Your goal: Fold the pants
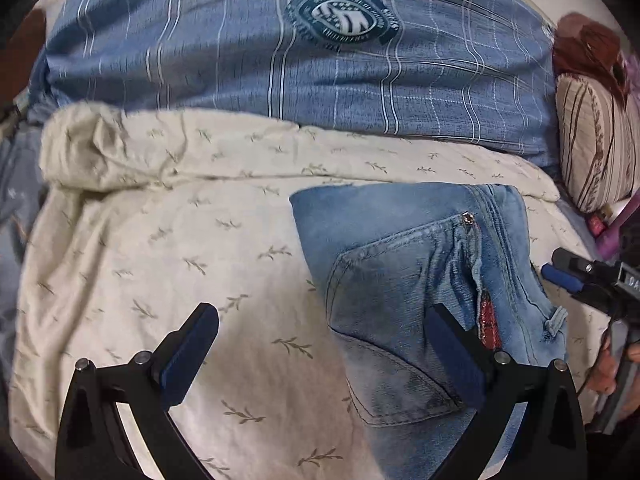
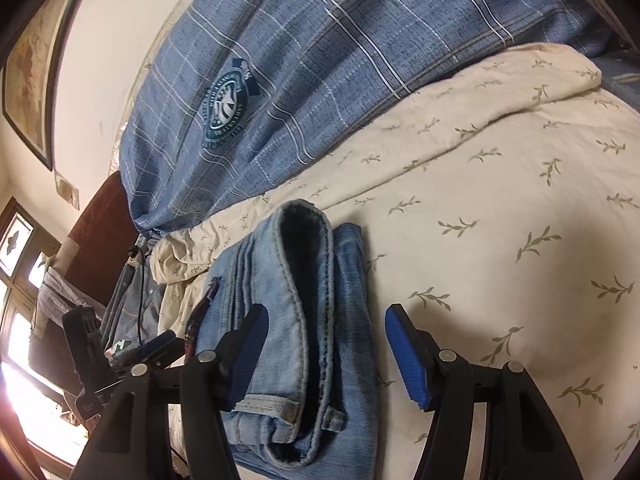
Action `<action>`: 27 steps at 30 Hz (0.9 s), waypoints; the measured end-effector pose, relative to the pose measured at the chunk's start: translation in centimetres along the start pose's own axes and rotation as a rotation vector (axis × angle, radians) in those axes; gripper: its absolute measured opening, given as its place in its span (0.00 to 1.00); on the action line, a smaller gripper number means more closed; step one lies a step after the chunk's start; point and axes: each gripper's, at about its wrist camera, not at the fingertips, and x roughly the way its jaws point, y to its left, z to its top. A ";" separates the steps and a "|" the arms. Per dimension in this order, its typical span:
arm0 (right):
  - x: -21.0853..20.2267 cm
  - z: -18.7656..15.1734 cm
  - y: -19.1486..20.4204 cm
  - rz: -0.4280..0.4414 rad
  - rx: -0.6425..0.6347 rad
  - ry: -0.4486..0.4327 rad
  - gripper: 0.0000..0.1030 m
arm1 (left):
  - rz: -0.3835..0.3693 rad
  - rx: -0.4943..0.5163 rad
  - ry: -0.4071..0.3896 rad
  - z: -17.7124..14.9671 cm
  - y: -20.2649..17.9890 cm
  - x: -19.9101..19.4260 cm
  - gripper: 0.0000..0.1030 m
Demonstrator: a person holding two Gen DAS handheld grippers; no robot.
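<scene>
Light blue jeans (image 1: 420, 280) lie folded into a compact stack on a cream sheet with a leaf print (image 1: 180, 260); a back pocket and a red label face up. My left gripper (image 1: 320, 332) is open and empty, its right finger over the jeans, its left finger over the sheet. In the right wrist view the jeans (image 2: 296, 320) show their waistband end, layers stacked. My right gripper (image 2: 324, 344) is open and empty, held above that end. The right gripper also shows in the left wrist view (image 1: 568, 276) beside the jeans' right edge.
A blue plaid duvet (image 1: 300, 60) with a round emblem is bunched behind the sheet. A striped pillow (image 1: 596, 148) lies at the right. In the right wrist view a framed picture (image 2: 32, 64) hangs on the wall and a window (image 2: 16, 264) is at the left.
</scene>
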 end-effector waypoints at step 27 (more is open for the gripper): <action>3.3 -0.9 0.2 0.150 0.017 0.121 0.73 | -0.402 -0.171 0.109 0.1 1.3 4.2 0.99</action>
